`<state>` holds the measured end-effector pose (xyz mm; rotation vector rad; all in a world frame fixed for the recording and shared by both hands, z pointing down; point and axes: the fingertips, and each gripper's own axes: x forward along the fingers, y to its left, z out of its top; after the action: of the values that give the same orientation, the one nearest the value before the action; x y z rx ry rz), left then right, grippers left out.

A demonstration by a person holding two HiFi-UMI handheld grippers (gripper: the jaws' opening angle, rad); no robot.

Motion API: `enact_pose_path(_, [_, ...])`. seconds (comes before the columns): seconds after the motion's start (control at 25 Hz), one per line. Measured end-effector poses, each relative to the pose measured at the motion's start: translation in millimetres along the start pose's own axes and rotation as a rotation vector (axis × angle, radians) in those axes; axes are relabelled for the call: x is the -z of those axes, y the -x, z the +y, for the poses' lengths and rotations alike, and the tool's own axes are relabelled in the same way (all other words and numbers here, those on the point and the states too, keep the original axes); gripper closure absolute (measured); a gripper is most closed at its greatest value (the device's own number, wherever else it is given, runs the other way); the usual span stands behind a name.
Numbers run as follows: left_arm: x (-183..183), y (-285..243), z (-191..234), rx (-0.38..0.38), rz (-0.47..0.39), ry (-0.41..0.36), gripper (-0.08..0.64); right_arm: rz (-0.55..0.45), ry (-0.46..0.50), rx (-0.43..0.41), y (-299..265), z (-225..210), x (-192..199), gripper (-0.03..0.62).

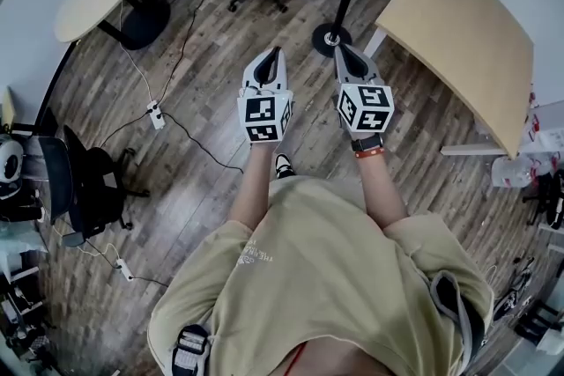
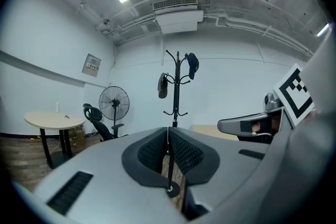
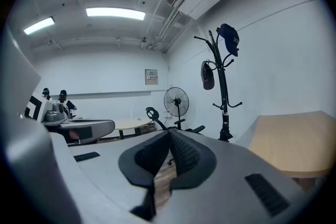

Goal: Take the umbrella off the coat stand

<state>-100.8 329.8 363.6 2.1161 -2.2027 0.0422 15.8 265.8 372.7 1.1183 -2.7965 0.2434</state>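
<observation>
We hold the left gripper (image 1: 275, 54) and right gripper (image 1: 341, 50) closed, both empty. Only the gripper views show the umbrella (image 2: 163, 85) hanging on the coat stand (image 2: 177, 98); the head view catches just its base.

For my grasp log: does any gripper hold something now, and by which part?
Nothing is held: the left gripper and right gripper both have shut, empty jaws.

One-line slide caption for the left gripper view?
Shut, empty left gripper faces a coat stand holding a folded umbrella and a cap.
</observation>
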Motion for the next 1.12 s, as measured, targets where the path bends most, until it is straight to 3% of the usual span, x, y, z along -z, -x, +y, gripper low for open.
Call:
enact_pose_path(0.44, [15.6,-23.0,64.3,0.044,-0.005,0.002,0.535,-0.081,-0.118,0.015,-72.8,35.6,1.5,0.575])
enact_pose_path(0.6, [15.5,-34.7,76.3,0.066,-0.003,0.024,0.535,-0.055,-0.076,0.038,-83.4,45.1,5.9,0.577])
enact_pose_path(0.8, [13.2,-72.0,73.6,0.088,-0.010,0.031,0.535,-0.039,-0.042,0.102,-108.6,8.9,5.1,0.592])
enact_pose_path(1.12, [1.5,-195.2,66.2,0.136,-0.005,0.014,0.535,-0.023,-0.065,0.151,-179.3,-79.6,-9.6,0.592])
